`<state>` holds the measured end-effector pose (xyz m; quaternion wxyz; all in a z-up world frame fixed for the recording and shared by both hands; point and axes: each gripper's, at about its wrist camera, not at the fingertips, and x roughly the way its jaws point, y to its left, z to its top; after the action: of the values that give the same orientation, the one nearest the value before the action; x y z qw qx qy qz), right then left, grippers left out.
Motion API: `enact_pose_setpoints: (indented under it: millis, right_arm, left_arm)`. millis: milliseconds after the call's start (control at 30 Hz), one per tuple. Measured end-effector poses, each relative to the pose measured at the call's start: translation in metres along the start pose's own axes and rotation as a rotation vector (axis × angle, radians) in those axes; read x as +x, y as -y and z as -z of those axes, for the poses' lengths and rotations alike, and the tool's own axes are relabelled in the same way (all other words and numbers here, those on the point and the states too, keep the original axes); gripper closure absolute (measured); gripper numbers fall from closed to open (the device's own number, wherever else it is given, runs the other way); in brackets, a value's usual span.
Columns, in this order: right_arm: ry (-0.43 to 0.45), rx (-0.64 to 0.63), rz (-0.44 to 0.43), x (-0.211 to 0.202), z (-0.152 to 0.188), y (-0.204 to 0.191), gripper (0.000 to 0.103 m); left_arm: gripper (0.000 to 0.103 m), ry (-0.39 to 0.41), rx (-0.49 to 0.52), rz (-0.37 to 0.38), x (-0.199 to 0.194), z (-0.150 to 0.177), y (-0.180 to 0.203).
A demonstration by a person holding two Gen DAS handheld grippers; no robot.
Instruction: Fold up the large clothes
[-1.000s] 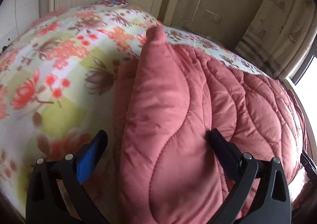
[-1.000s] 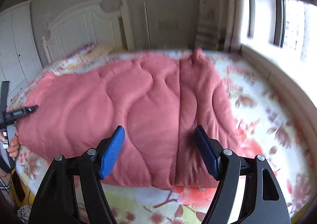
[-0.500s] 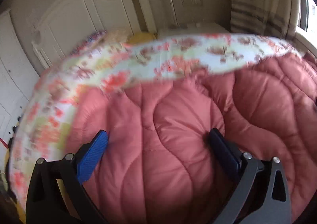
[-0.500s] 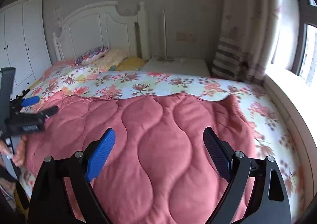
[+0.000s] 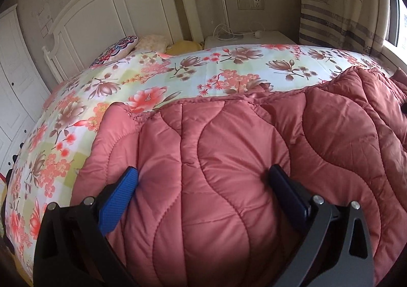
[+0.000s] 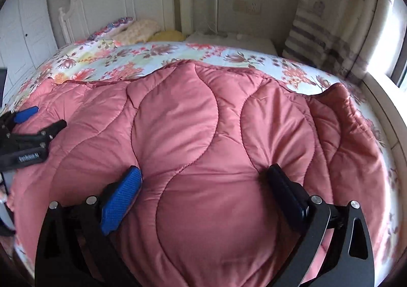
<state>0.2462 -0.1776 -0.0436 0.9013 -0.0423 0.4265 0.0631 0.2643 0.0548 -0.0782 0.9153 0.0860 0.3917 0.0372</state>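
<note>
Both hand-held grippers wide open: left [image 5: 203, 180], right [image 6: 203, 180], over quilt [image 6: 203, 134].

Compared with a second ago, the left gripper [image 5: 203, 185] faces the white headboard [image 5: 106, 12] rather than across the bed, and the raised corner of the pink quilt [image 5: 229, 165] that stood up in front of it now lies flat. The quilt spreads wide over the floral sheet [image 5: 178, 71]. The right gripper [image 6: 201, 185] sits lower and closer over the quilt [image 6: 193, 134], its wide-apart fingers now pressing into the padding.
</note>
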Motion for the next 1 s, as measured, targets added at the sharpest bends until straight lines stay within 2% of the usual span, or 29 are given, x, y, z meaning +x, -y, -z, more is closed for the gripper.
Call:
enact_pose_setpoints:
  millis: [100,167,233,300,333,367,433,567,633,767,833,867,900,933,967,1000]
  right_arm:
    - [0.106,0.004,0.049,-0.012,-0.027,0.006,0.007]
    - [0.126,0.012,0.131,-0.003,-0.046,0.017,0.007]
    - [0.064,0.049,0.198,0.021,-0.059,0.040,0.007]
    - [-0.022,0.092,0.243,0.047,-0.056,0.064,0.006]
    - [-0.096,0.158,0.199,0.067,-0.047,0.084,0.005]
    - [-0.108,0.237,0.106,0.073,-0.040,0.099,0.005]
    - [-0.069,0.318,0.023,0.070,-0.033,0.115,0.005]
    - [-0.064,0.269,0.077,0.068,-0.032,0.103,0.005]
    - [-0.061,0.270,0.076,0.068,-0.031,0.102,0.005]
    - [-0.057,0.277,0.068,0.069,-0.031,0.104,0.005]
    - [-0.055,0.277,0.068,0.069,-0.032,0.105,0.005]
    - [-0.055,0.278,0.066,0.068,-0.032,0.105,0.005]
    - [-0.054,0.280,0.064,0.068,-0.032,0.105,0.005]
    - [-0.053,0.281,0.063,0.067,-0.031,0.106,0.005]
    - [-0.052,0.284,0.060,0.067,-0.030,0.106,0.005]
    - [-0.051,0.289,0.055,0.067,-0.030,0.107,0.005]
  left_arm:
    - [0.002,0.000,-0.008,0.008,0.000,0.001,-0.001]
    - [0.002,-0.001,-0.010,0.012,0.001,0.000,-0.002]
    - [0.002,0.003,-0.010,0.032,0.000,0.000,-0.001]
    - [0.002,0.006,-0.008,0.032,-0.001,0.001,-0.001]
    - [0.002,0.008,-0.007,0.030,-0.001,0.001,0.000]
    - [0.002,0.008,-0.004,0.030,-0.001,0.001,-0.001]
    - [0.002,0.010,-0.001,0.024,-0.001,0.001,0.000]
    - [0.002,-0.026,0.016,0.033,-0.001,-0.004,0.000]
    - [0.002,-0.029,0.035,0.042,-0.011,-0.015,0.001]
    - [0.002,0.081,0.061,0.067,-0.031,-0.043,0.001]
    - [0.002,0.067,0.058,0.018,-0.014,-0.052,-0.003]
    - [0.002,0.010,0.050,-0.062,0.014,-0.048,-0.008]
    - [0.002,-0.041,0.038,-0.097,0.031,-0.042,-0.011]
    - [0.002,-0.118,-0.062,0.015,0.054,-0.035,-0.027]
    - [0.002,-0.130,-0.141,0.085,0.056,-0.035,-0.041]
    - [0.002,-0.127,-0.178,0.108,0.055,-0.035,-0.049]
